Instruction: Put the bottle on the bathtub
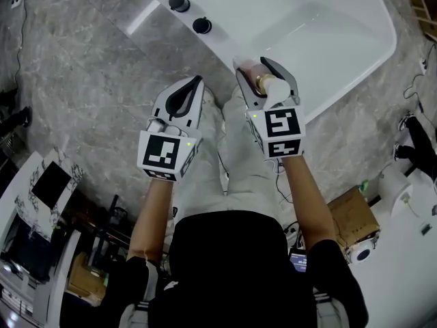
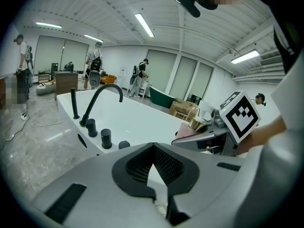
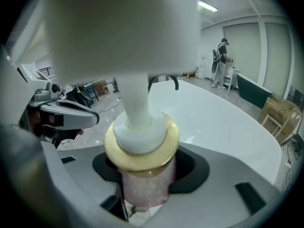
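While fingers of our right gripper clamp the pink gold-collared pump bottle, axis along them, its base aims at near rim of the white bathtub; left gripper: fingers together, empty.

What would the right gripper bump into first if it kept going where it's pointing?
Probably the rim of the white bathtub: the right gripper, shut on the pump bottle, points down toward it; depth is unclear.
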Motion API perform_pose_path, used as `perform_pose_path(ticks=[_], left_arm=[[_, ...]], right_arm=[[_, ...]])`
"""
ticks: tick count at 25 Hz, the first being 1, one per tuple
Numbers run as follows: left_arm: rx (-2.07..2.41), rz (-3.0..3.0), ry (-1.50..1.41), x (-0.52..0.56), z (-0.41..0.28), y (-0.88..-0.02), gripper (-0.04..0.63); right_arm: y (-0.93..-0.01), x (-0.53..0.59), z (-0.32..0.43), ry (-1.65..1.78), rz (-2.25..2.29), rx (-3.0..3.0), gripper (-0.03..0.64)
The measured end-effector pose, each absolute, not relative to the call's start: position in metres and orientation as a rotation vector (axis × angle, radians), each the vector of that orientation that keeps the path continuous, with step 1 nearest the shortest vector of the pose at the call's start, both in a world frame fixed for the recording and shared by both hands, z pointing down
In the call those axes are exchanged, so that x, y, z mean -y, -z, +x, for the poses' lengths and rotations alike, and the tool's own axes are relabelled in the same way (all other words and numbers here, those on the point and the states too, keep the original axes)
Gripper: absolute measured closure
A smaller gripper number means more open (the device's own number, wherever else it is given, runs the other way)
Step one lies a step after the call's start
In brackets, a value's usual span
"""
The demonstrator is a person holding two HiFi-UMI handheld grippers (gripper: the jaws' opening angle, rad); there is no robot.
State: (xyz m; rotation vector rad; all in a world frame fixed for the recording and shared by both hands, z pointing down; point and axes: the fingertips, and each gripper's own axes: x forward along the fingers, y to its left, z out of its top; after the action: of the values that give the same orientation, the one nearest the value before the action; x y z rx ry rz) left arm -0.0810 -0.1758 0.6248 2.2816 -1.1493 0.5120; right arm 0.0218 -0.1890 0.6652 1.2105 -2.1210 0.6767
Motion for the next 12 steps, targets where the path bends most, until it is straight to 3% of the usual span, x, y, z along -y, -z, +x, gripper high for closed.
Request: perform_pose_path(ticks=[12], left_arm=[[1.148,2.25,-0.525,0.173,-0.092,-0.649,0.583]], right_arm=[[-0.707,0.19,0.007,-0.637,1.165,2.074,0.383]])
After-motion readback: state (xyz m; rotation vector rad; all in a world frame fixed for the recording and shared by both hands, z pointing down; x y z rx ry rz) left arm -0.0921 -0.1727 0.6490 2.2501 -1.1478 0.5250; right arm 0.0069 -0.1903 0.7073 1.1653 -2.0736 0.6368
